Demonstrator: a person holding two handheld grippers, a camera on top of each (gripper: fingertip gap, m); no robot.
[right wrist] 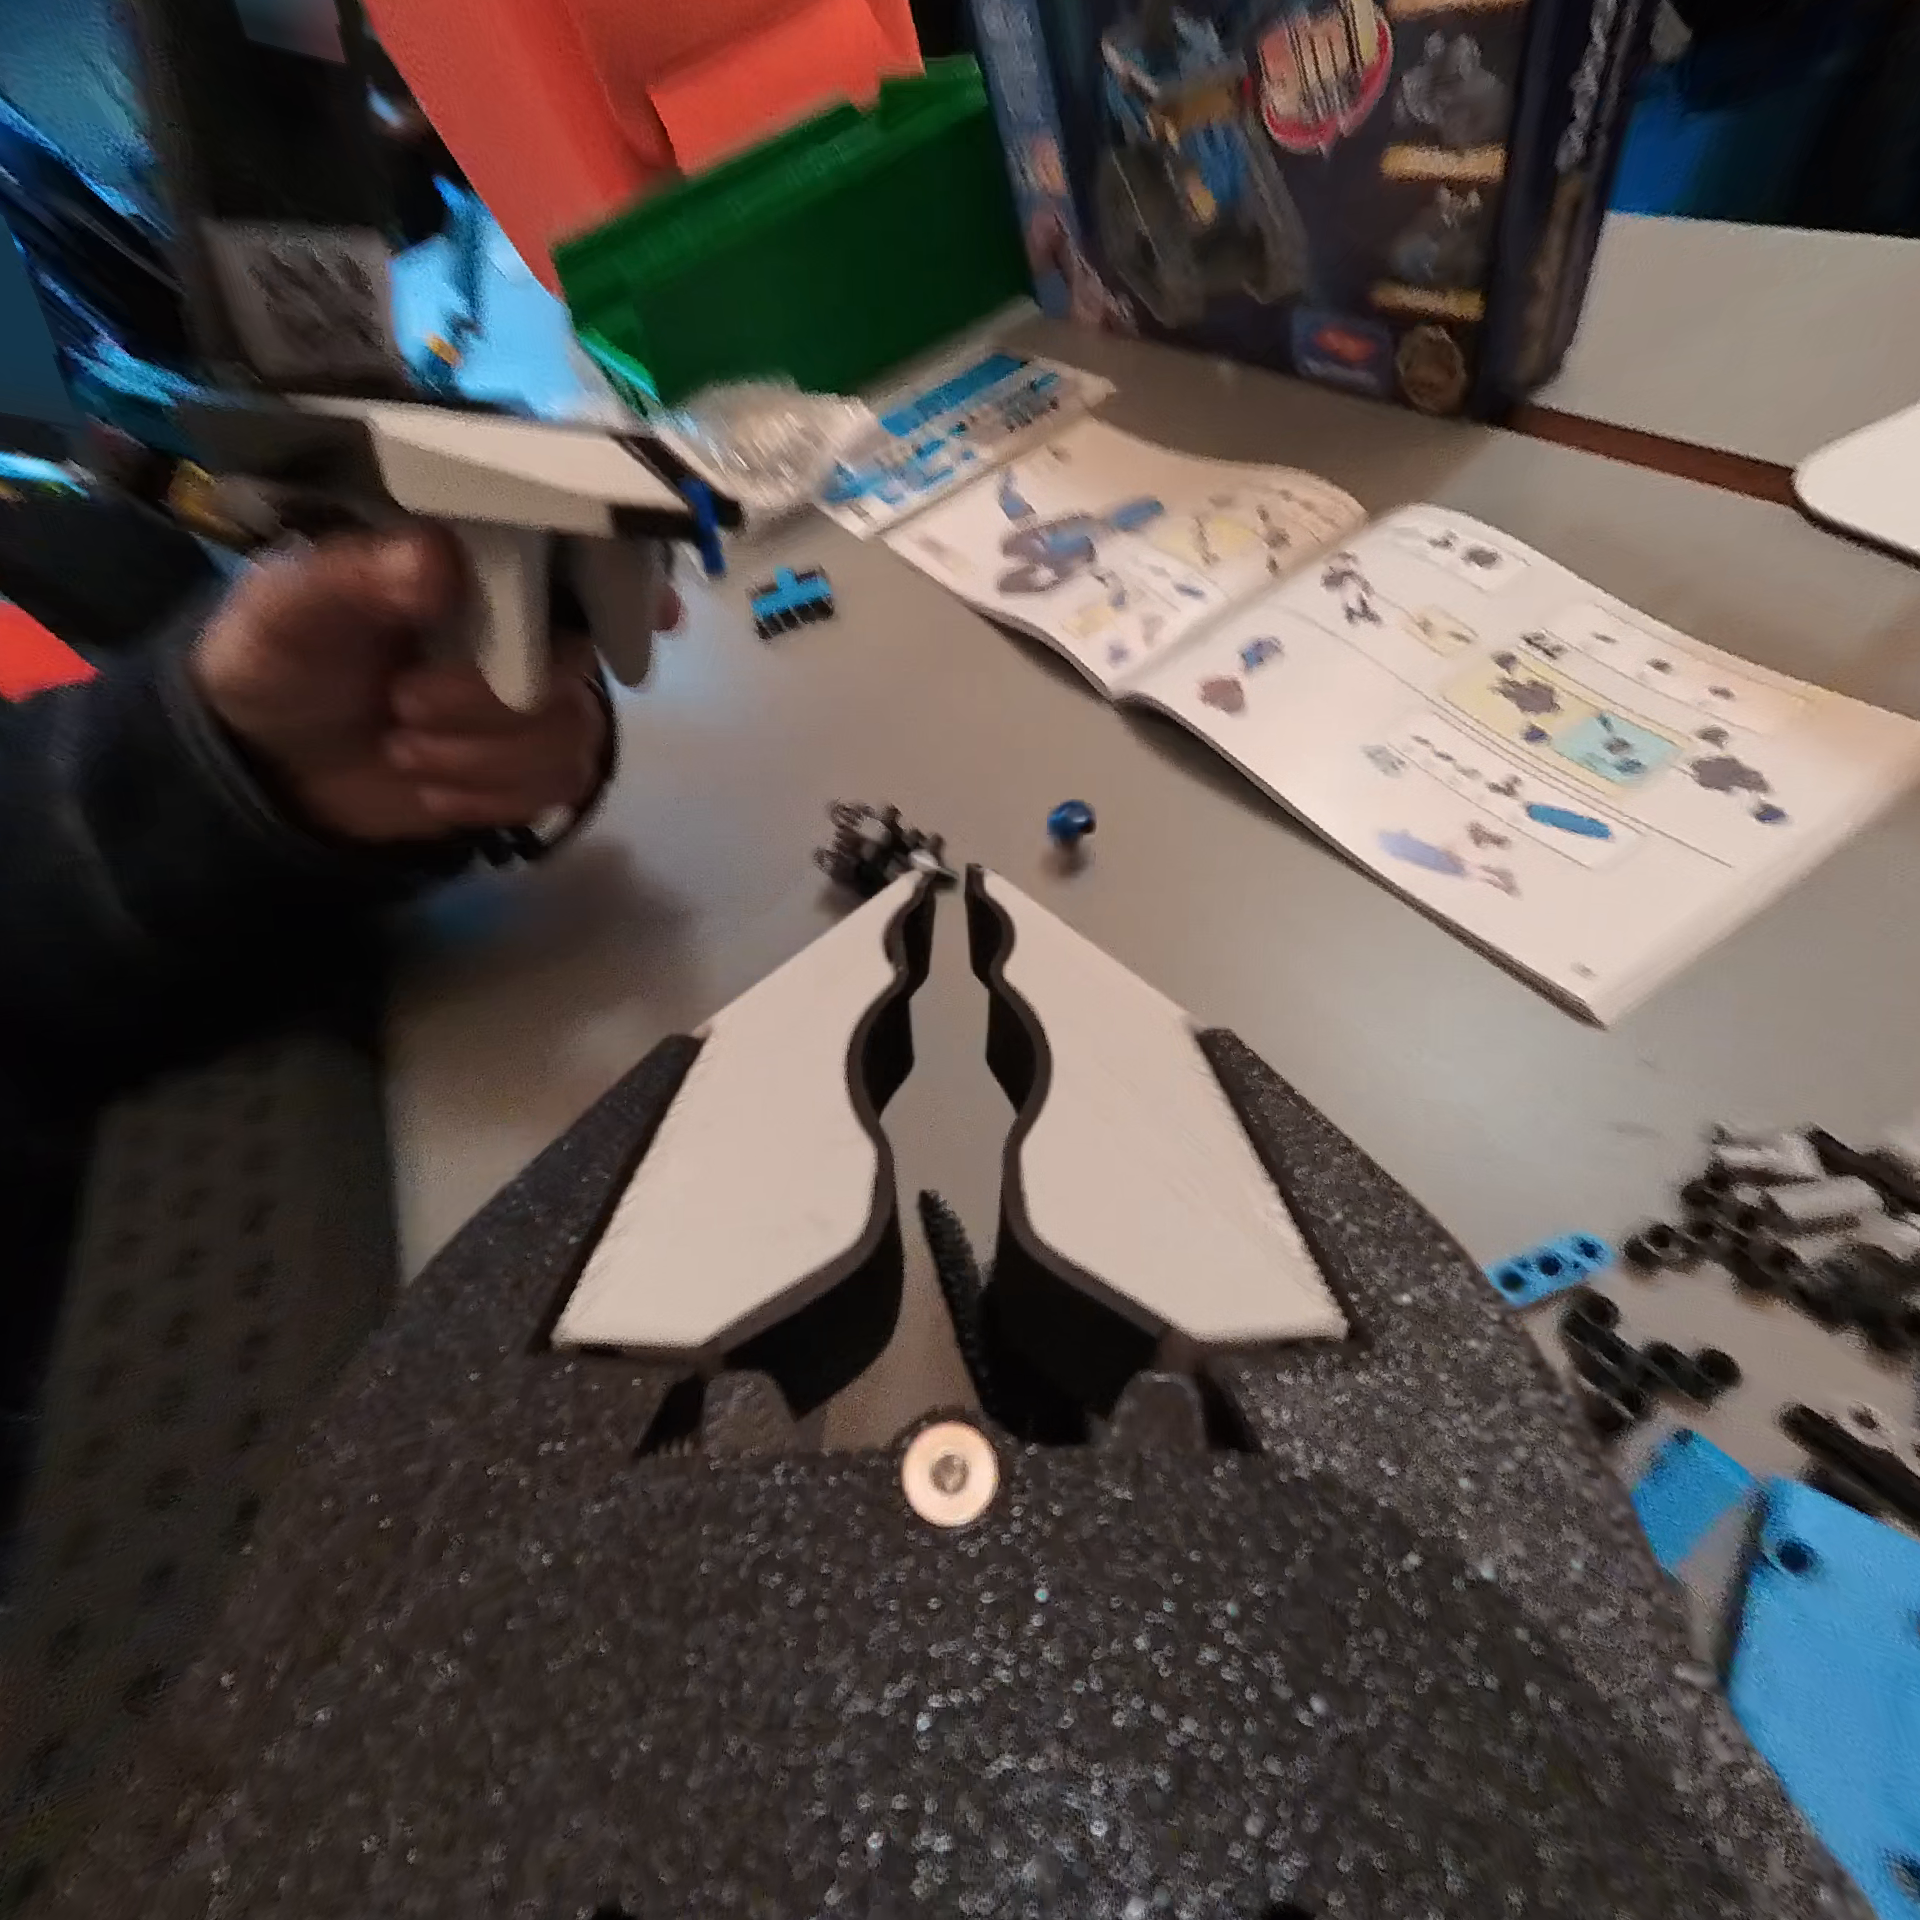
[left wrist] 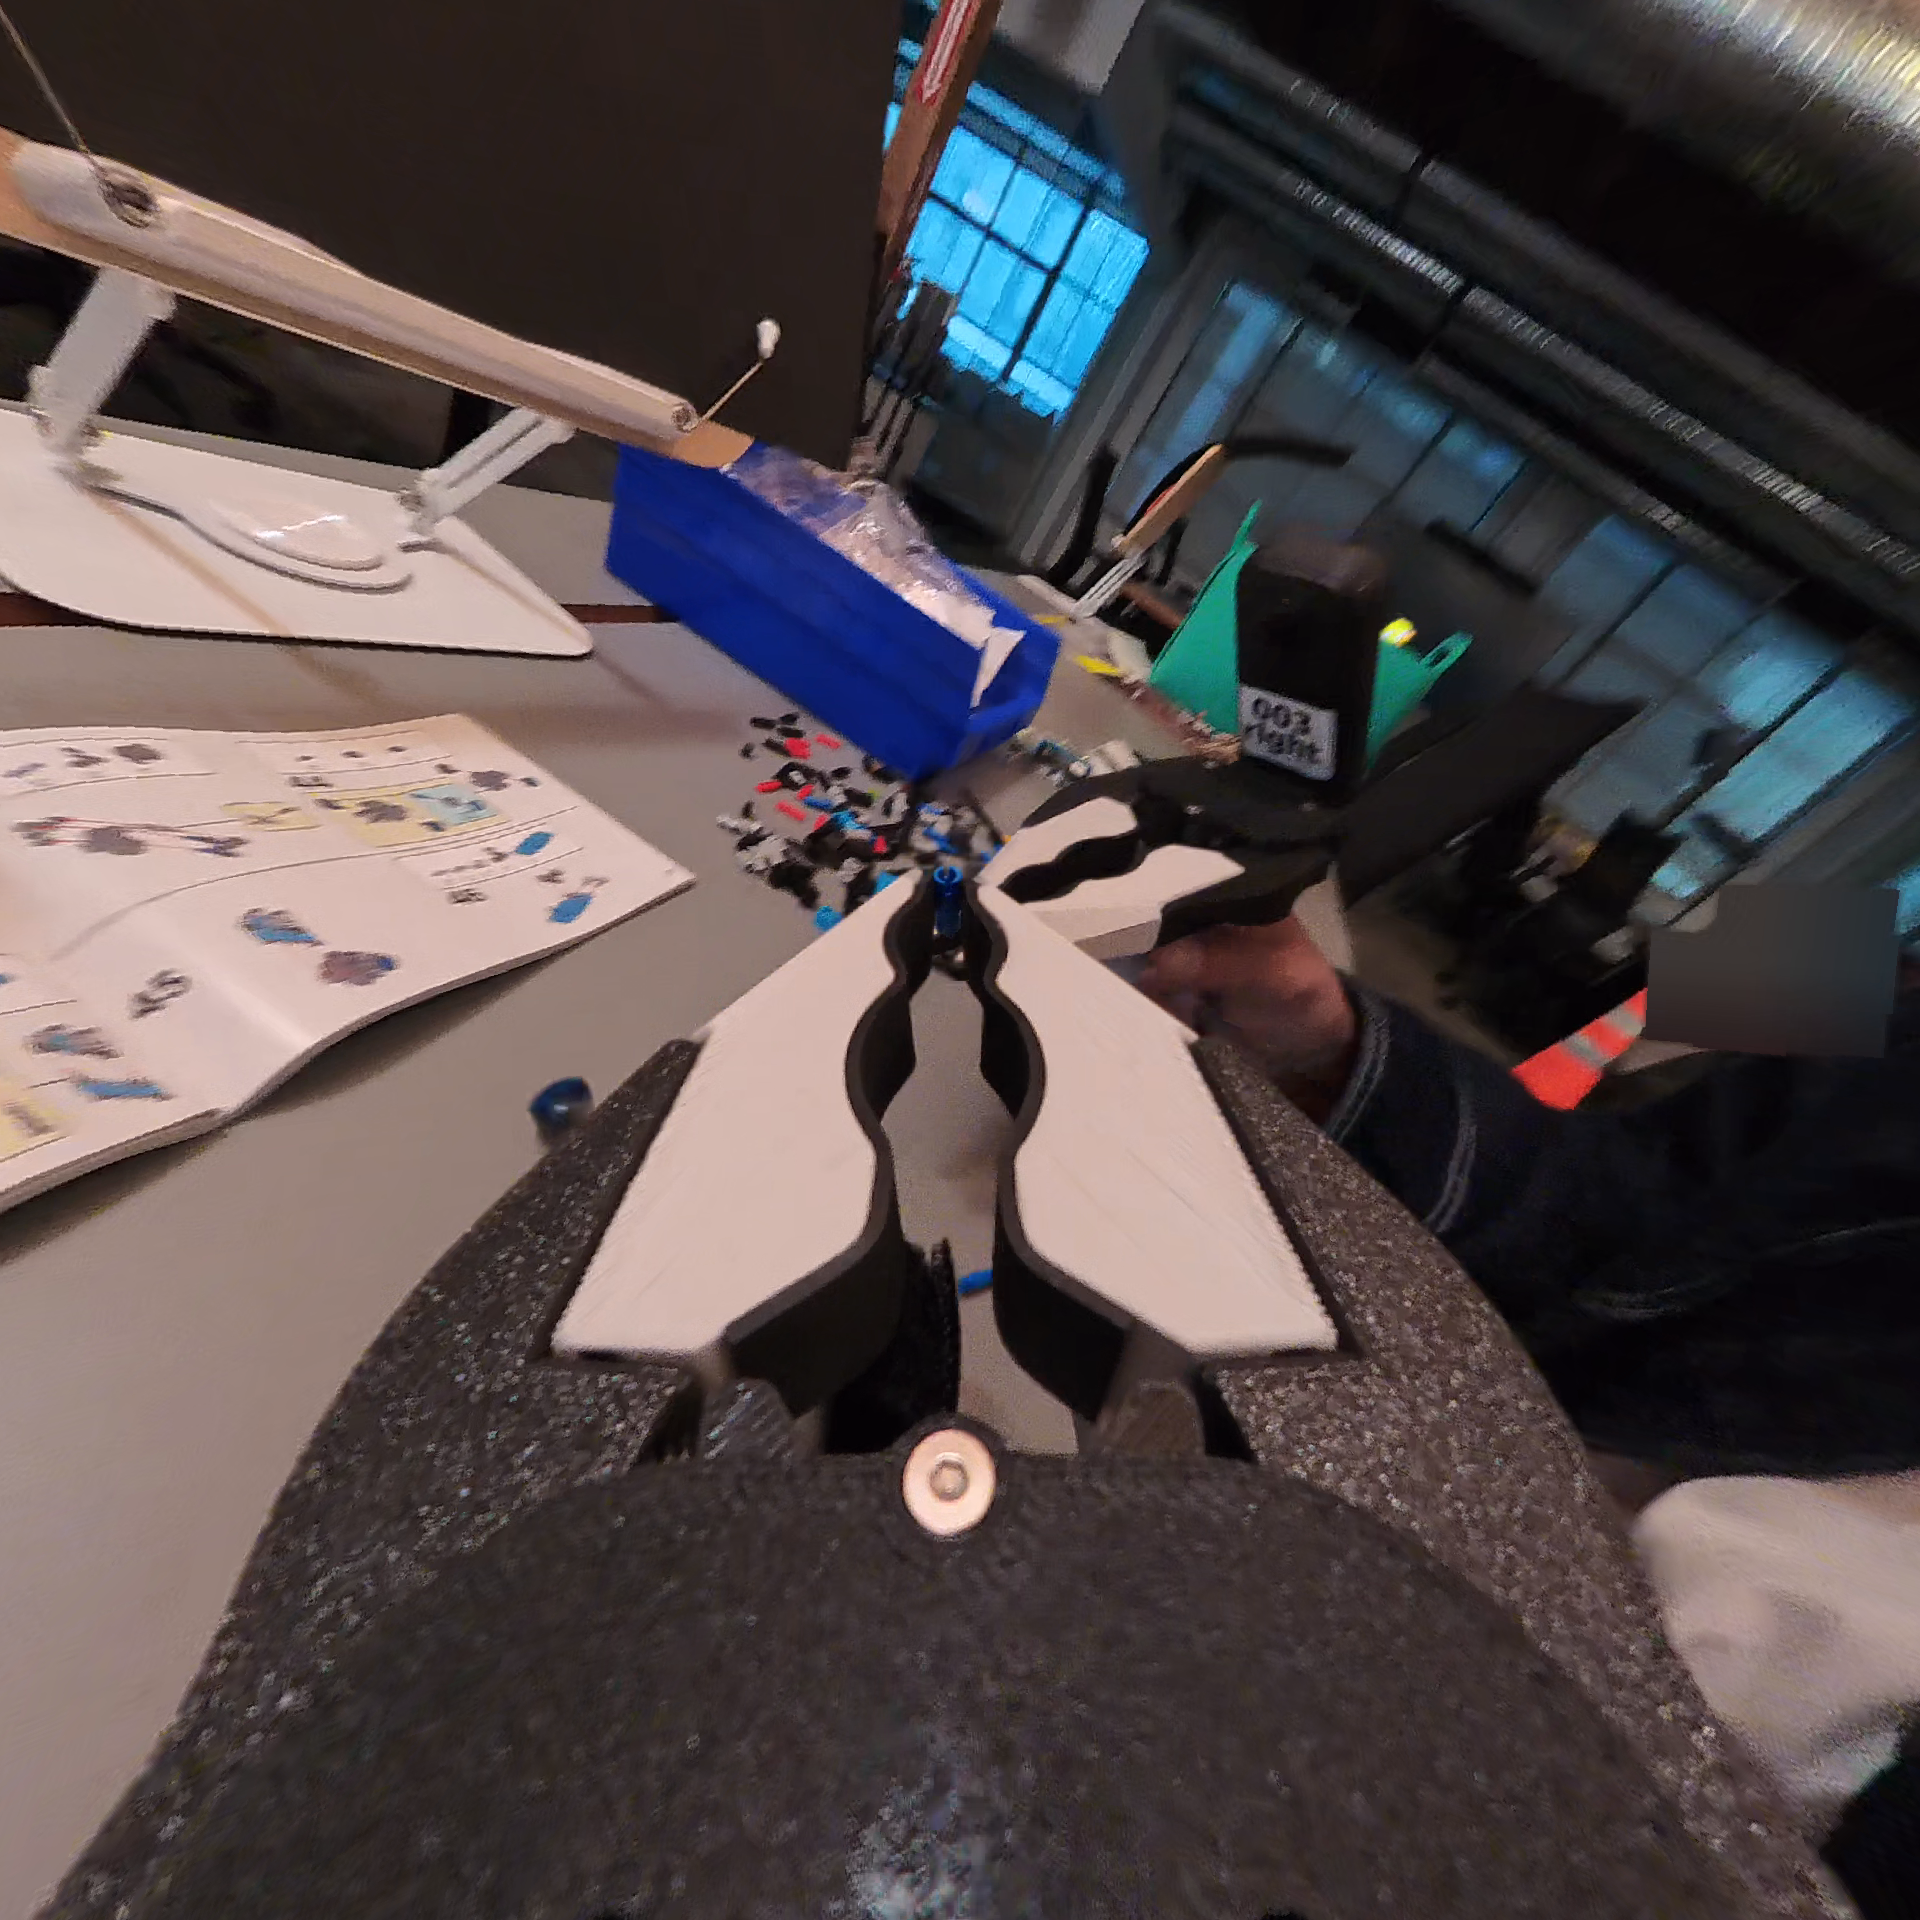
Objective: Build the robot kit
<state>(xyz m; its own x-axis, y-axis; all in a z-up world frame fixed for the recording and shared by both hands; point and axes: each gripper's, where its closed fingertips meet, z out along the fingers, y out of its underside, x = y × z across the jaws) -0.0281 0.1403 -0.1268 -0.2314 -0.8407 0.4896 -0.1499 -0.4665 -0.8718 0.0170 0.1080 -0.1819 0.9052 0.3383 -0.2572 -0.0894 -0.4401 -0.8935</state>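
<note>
My left gripper (left wrist: 943, 896) is shut on a small blue pin (left wrist: 945, 891) that stands upright between its fingertips, held above the grey table (left wrist: 364, 1299). It also shows in the right wrist view (right wrist: 707, 520), gripped by a hand (right wrist: 395, 686), with the blue pin (right wrist: 710, 540) at its tip. My right gripper (right wrist: 948, 881) is open by only a narrow slit with nothing between the tips. It sits just right of a small black assembly (right wrist: 873, 836) on the table. In the left wrist view the right gripper (left wrist: 1003, 871) is close beside the left fingertips.
A pile of small black, red and blue parts (left wrist: 831, 821) lies before a blue bin (left wrist: 831, 613). An open instruction booklet (right wrist: 1455, 707) lies nearby, with a blue round piece (right wrist: 1070, 821), a toy box (right wrist: 1299, 177), a green bin (right wrist: 790, 260) and a white stand (left wrist: 260, 561). Across from one pair of fingers to the other is roughly 8 centimeters.
</note>
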